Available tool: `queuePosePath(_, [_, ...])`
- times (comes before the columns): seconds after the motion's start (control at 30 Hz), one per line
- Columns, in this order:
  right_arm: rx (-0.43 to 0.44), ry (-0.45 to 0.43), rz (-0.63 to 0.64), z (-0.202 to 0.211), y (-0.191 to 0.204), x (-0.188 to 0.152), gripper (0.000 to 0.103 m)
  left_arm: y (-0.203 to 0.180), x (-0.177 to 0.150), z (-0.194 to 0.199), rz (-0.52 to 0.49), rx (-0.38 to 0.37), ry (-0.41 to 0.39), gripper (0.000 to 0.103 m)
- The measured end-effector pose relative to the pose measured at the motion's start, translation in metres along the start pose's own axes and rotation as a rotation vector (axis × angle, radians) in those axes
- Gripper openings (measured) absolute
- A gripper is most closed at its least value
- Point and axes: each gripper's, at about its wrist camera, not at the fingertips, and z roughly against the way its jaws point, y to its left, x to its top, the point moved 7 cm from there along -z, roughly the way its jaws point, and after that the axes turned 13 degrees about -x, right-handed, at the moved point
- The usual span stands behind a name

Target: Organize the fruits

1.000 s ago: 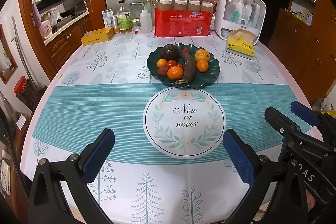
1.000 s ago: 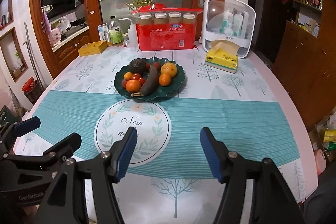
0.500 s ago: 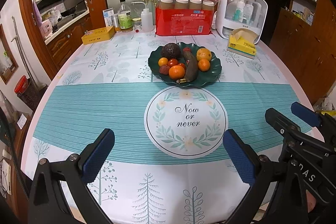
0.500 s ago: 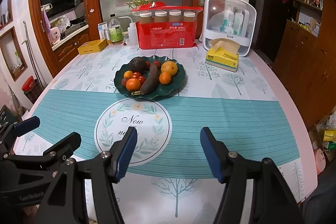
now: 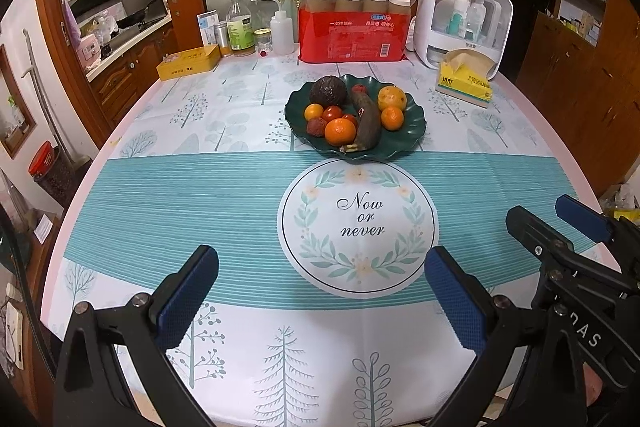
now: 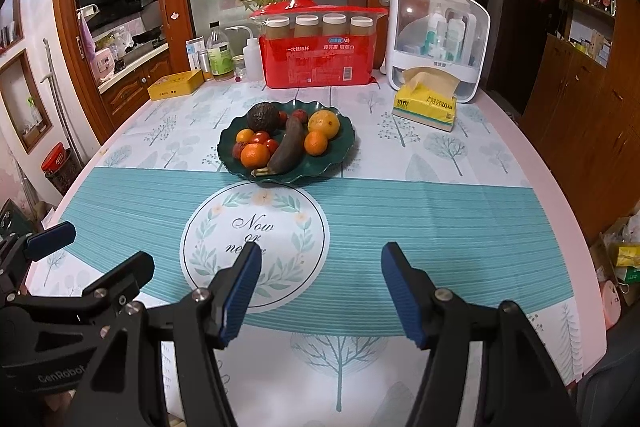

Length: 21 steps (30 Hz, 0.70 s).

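Observation:
A dark green wavy plate (image 5: 412, 115) (image 6: 340, 143) stands mid-table with several fruits: an avocado (image 5: 328, 91) (image 6: 262, 117), a blackened banana (image 5: 368, 125) (image 6: 288, 147), oranges (image 5: 340, 131) (image 6: 255, 155), small tomatoes (image 5: 332, 113) and a yellow-orange fruit (image 5: 392, 98) (image 6: 324, 123). My left gripper (image 5: 320, 275) is open and empty, low over the table's near edge, well short of the plate. My right gripper (image 6: 320, 267) is open and empty, beside it to the right; it also shows in the left wrist view (image 5: 560, 223).
A round "Now or never" print (image 5: 356, 223) lies between the grippers and the plate. At the back stand a red cup package (image 5: 356, 27), a white storage case (image 5: 464, 23), a yellow tissue pack (image 5: 464, 79), bottles (image 5: 240, 27) and a yellow box (image 5: 188, 63).
Both grippers have drawn back or tilted slightly; the plate sits a little higher in view. Both stay open and empty. The fruits have not moved.

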Motion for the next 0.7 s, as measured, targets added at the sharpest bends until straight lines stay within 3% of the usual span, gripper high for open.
queuePosePath(0.7, [-0.001,0.016,0.000,-0.0034,0.0039,-0.0031,0.063,0.0021,-0.0036,-0.0030,0.007,-0.002,0.014,0.102])
